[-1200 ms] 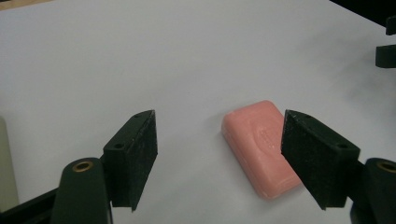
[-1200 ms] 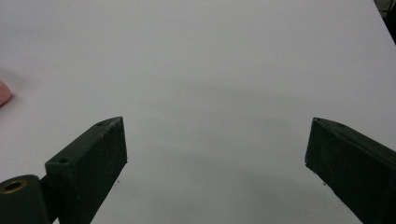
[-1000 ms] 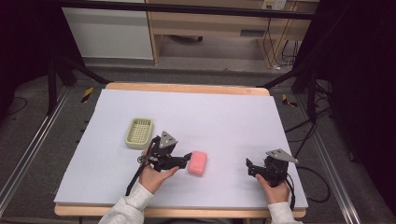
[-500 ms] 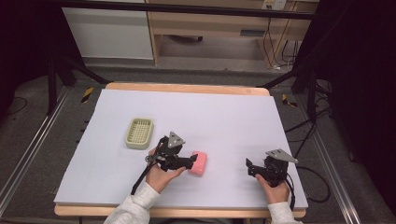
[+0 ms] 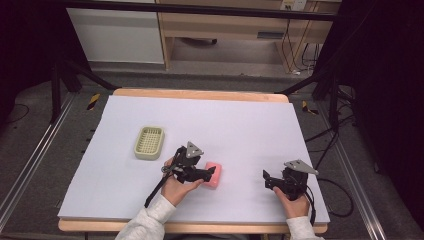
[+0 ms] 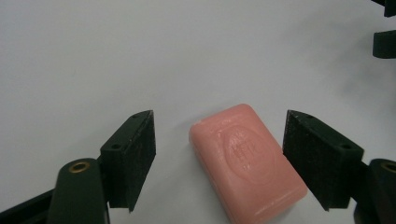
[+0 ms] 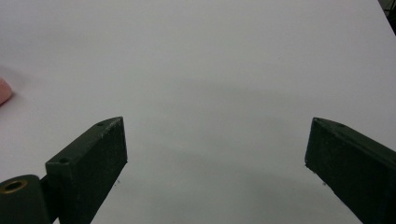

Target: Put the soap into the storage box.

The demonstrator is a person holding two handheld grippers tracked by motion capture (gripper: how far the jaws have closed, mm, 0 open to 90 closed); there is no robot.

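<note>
A pink bar of soap (image 5: pixel 215 175) lies flat on the white table sheet (image 5: pixel 240 125), right of centre near the front. My left gripper (image 5: pixel 209 173) points right and straddles it. In the left gripper view the soap (image 6: pixel 247 161) sits between the two black jaws of the left gripper (image 6: pixel 217 140), closer to the right one, with a gap on both sides. Those jaws have just been opening and stand open around the bar. My right gripper (image 5: pixel 269 180) rests at the front right, open, with bare sheet between the jaws of the right gripper (image 7: pixel 217 154).
A pale green ribbed soap dish (image 5: pixel 149 142) stands left of the left hand. The right gripper's jaw tips (image 6: pixel 385 42) show at the top right of the left gripper view. An edge of the soap (image 7: pixel 3 91) shows at the left of the right gripper view.
The left gripper has slid right, from beside the soap to around it, and its jaws stand wider. The right gripper has stayed put.
</note>
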